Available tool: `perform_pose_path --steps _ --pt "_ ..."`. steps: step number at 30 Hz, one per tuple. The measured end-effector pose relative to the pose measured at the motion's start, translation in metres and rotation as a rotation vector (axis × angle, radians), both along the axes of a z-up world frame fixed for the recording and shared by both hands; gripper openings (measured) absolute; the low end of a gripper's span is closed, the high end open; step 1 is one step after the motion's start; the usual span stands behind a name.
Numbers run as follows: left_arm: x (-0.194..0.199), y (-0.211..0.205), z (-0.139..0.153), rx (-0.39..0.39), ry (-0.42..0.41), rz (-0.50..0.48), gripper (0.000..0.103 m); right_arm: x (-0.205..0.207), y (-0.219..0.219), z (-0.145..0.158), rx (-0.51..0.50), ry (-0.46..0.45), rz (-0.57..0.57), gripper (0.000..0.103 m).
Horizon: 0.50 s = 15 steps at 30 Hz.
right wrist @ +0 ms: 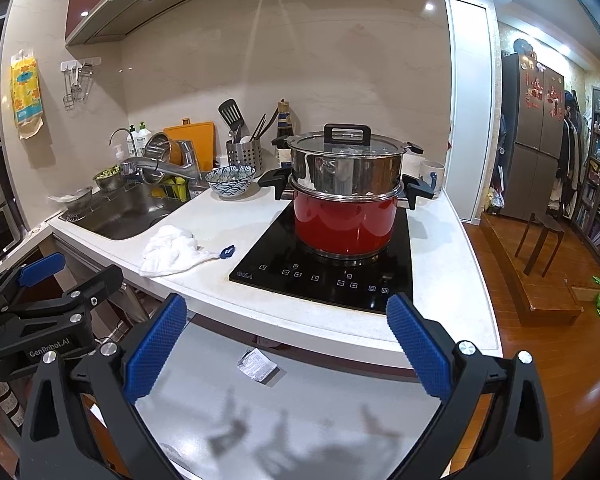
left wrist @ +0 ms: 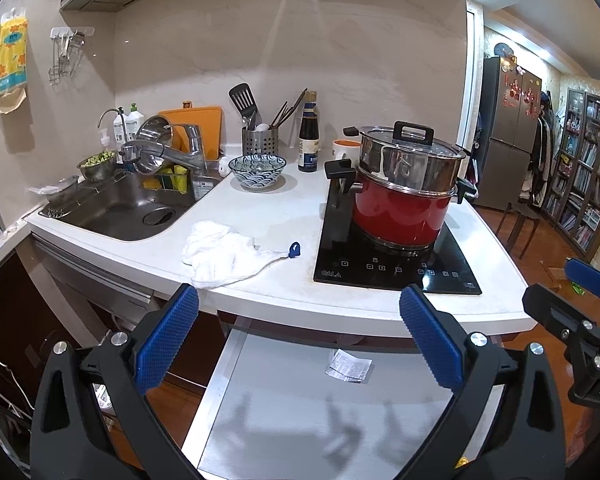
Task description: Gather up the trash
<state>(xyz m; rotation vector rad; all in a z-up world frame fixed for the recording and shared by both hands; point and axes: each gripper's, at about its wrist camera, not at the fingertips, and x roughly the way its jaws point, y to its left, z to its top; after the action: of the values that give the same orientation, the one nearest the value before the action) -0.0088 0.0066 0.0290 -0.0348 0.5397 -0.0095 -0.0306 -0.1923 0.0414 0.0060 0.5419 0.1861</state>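
A small crumpled silver wrapper [left wrist: 348, 365] [right wrist: 257, 364] lies on a low grey surface [left wrist: 292, 408] [right wrist: 320, 408] just under the counter's front edge. My left gripper [left wrist: 300, 340] hangs open above that surface, the wrapper a little ahead between its fingers. My right gripper [right wrist: 287, 342] is open too, with the wrapper ahead and slightly left of centre. Nothing is held by either. A crumpled white cloth [left wrist: 220, 252] [right wrist: 172, 250] with a blue tag lies on the white counter [left wrist: 284, 216] [right wrist: 236, 224] near its front edge.
A red pot [left wrist: 400, 216] [right wrist: 344, 220] with a steel steamer on top stands on the black induction hob [left wrist: 396, 272] [right wrist: 320, 276]. Sink [left wrist: 120, 212], patterned bowl [left wrist: 257, 171], utensil holder and bottle sit behind. Wooden floor, a chair and shelves lie to the right.
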Motion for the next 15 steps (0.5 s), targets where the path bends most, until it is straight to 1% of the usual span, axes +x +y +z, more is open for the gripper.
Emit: perform_pose_path --steps 4,6,12,15 --pt "-0.0004 0.0048 0.0014 -0.007 -0.012 0.045 0.101 -0.0012 -0.0002 -0.0001 0.000 0.004 -0.001 0.099" --pt "0.0000 0.0071 0.0027 -0.021 -0.020 0.044 0.101 -0.0025 -0.0006 -0.0002 0.002 0.007 -0.002 0.099" --pt "0.0013 0.0074 0.0044 -0.020 -0.026 0.037 0.101 -0.0025 -0.0002 -0.0005 0.005 0.014 0.002 0.099" --pt "0.0055 0.0066 0.0008 -0.012 0.002 0.041 0.101 -0.0025 0.0000 0.0003 0.004 0.012 0.002 0.099"
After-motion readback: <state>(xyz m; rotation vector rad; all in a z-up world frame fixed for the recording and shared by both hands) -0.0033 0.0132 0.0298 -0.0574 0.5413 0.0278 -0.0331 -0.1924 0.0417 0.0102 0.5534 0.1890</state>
